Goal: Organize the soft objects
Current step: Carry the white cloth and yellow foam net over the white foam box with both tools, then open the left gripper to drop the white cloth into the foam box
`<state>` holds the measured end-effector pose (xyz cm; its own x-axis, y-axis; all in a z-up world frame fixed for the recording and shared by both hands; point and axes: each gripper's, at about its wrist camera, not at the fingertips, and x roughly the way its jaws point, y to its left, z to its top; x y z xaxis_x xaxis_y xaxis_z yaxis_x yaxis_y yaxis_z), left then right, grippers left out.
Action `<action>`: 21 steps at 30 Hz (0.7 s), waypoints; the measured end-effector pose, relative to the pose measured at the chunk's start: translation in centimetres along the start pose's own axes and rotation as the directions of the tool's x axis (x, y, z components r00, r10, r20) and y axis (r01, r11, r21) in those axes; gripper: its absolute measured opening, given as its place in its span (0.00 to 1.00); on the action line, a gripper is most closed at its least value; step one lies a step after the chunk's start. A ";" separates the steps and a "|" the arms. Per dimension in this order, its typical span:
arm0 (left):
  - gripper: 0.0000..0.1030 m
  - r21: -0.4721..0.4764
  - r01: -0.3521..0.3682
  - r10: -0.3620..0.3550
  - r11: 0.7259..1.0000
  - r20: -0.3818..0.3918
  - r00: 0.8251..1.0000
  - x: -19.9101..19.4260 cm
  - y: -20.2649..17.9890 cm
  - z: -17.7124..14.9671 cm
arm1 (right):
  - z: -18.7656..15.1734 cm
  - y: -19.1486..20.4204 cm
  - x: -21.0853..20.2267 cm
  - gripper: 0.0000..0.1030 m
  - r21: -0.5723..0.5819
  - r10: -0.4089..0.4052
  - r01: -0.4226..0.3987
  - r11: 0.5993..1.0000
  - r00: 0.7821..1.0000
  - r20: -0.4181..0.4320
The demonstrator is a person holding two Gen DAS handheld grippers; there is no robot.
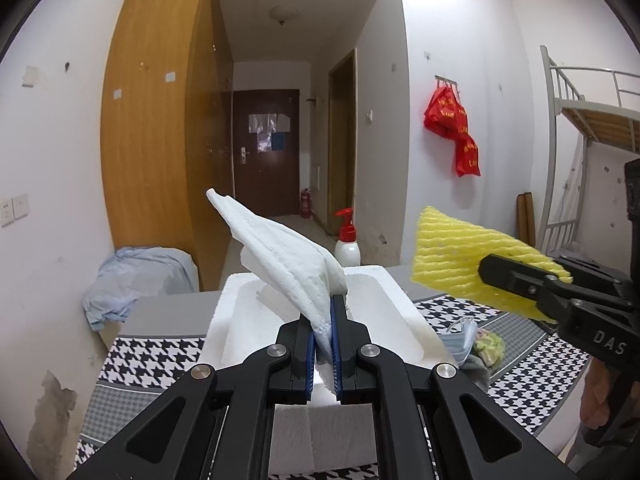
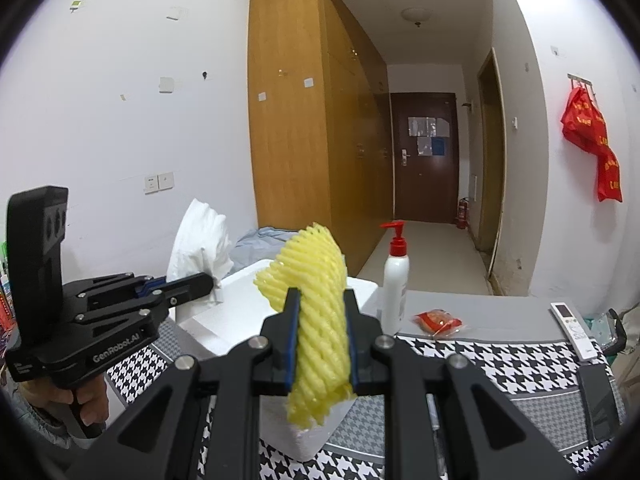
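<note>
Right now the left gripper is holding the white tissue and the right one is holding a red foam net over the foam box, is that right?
Not quite: the foam net is yellow, not red, as the right wrist view shows. The left gripper does hold the white tissue, and the right gripper holds the net over the foam box.
</note>
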<state>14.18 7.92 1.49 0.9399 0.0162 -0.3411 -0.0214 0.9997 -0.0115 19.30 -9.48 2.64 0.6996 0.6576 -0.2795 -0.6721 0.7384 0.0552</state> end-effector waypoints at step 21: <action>0.55 -0.013 0.031 -0.031 0.999 -0.056 0.998 3.3 0.4 0.4 | 0.5 -0.5 1.0 0.22 0.028 -0.039 0.040 0.999 0.999 -0.030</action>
<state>17.36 8.36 0.76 0.9196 -0.0160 -0.3926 0.0029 0.9994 -0.0341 20.44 -9.14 2.78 0.7179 0.6232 -0.3103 -0.6363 0.7682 0.0705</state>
